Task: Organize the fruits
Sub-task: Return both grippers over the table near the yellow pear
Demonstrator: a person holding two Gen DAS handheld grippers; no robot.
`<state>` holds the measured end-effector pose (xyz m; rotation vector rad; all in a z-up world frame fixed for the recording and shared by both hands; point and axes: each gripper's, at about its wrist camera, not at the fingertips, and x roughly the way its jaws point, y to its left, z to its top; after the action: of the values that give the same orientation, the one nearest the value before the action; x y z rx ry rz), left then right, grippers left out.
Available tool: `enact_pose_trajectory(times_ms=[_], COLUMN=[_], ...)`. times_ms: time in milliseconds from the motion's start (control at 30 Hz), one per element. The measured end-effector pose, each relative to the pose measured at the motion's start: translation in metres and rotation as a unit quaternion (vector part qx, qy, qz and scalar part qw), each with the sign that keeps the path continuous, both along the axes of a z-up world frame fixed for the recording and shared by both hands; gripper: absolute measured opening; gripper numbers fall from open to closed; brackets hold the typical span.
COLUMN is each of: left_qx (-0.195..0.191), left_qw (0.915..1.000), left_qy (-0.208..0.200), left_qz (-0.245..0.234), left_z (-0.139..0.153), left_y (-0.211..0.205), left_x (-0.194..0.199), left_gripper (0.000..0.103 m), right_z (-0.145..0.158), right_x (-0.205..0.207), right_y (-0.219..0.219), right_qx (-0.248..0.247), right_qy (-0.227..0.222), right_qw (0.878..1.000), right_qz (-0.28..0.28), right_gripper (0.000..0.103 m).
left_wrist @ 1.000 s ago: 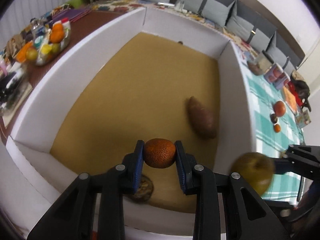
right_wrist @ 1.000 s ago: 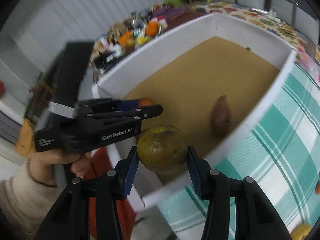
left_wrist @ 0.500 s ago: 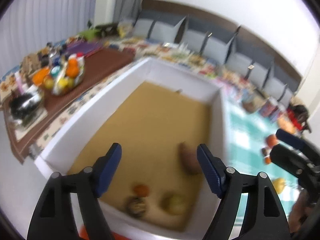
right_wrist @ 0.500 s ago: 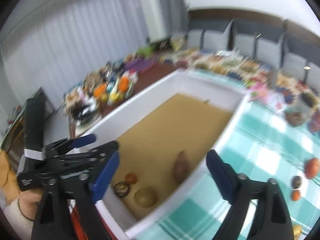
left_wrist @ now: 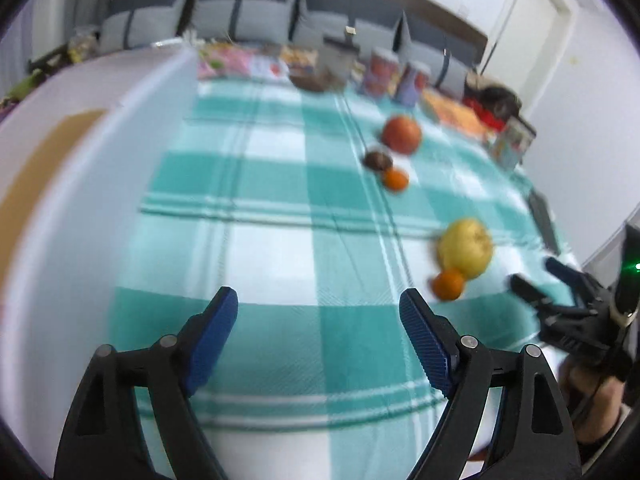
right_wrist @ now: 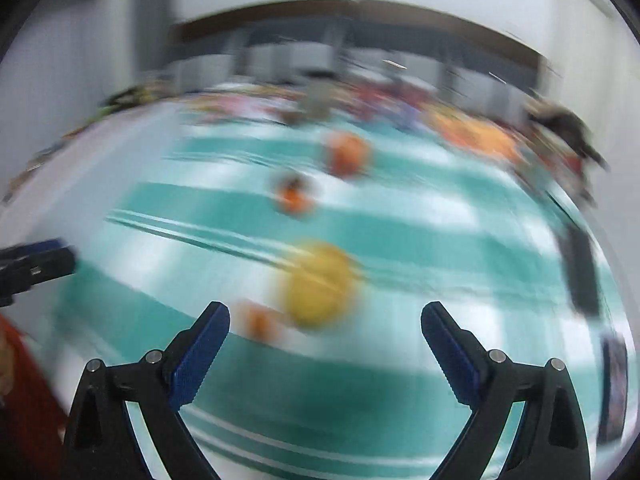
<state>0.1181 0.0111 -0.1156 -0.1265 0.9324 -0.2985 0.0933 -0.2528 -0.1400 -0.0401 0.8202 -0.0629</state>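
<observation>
My left gripper (left_wrist: 319, 322) is open and empty above the teal checked cloth (left_wrist: 280, 208). Ahead to its right lie a yellow fruit (left_wrist: 466, 248) with a small orange (left_wrist: 448, 285) beside it. Farther back are a red-orange fruit (left_wrist: 401, 134), a dark brown fruit (left_wrist: 377, 160) and another small orange (left_wrist: 395, 180). My right gripper (right_wrist: 325, 336) is open and empty; its view is blurred. The yellow fruit (right_wrist: 320, 285) sits just ahead of it, with the small orange (right_wrist: 260, 322) to the left. The right gripper also shows in the left wrist view (left_wrist: 548, 280).
The white box wall (left_wrist: 72, 168) with its brown floor (left_wrist: 36, 168) is at the left. Cans (left_wrist: 378, 72), packets and cushions line the far edge. A dark flat object (left_wrist: 542, 216) lies at the cloth's right edge. The left gripper shows at the right wrist view's left edge (right_wrist: 36, 264).
Both grippers let go of their fruits into the box and opened. Both then swung right, away from the box, and now face the fruits on the checked cloth.
</observation>
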Motion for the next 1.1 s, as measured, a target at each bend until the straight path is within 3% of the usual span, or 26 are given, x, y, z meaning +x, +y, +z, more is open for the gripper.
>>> enact_pose_trajectory(times_ms=[167, 367, 533, 833, 1100], left_qx=[0.046, 0.093, 0.102, 0.106, 0.106], left_qw=[0.9989, 0.9954, 0.9946, 0.9942, 0.9942], left_qy=[-0.005, -0.024, -0.021, -0.021, -0.02], left_qz=[0.004, 0.004, -0.004, -0.004, -0.004], left_z=[-0.035, -0.049, -0.051, -0.052, -0.052], left_y=[-0.018, -0.028, -0.031, -0.032, -0.032], left_x=[0.035, 0.053, 0.055, 0.056, 0.056], left_gripper=[0.085, 0.085, 0.091, 0.092, 0.092], right_z=[-0.031, -0.034, -0.039, -0.028, -0.041], right_x=[0.001, 0.011, 0.013, 0.034, 0.044], right_y=[-0.069, -0.083, -0.077, -0.09, -0.107], right_qx=[0.023, 0.028, 0.018, 0.004, 0.027], right_qy=[0.035, 0.028, 0.033, 0.031, 0.044], right_qw=[0.995, 0.994, 0.995, 0.993, 0.989], right_qz=[-0.085, -0.098, -0.089, -0.116, -0.138], right_gripper=[0.096, 0.096, 0.096, 0.096, 0.096])
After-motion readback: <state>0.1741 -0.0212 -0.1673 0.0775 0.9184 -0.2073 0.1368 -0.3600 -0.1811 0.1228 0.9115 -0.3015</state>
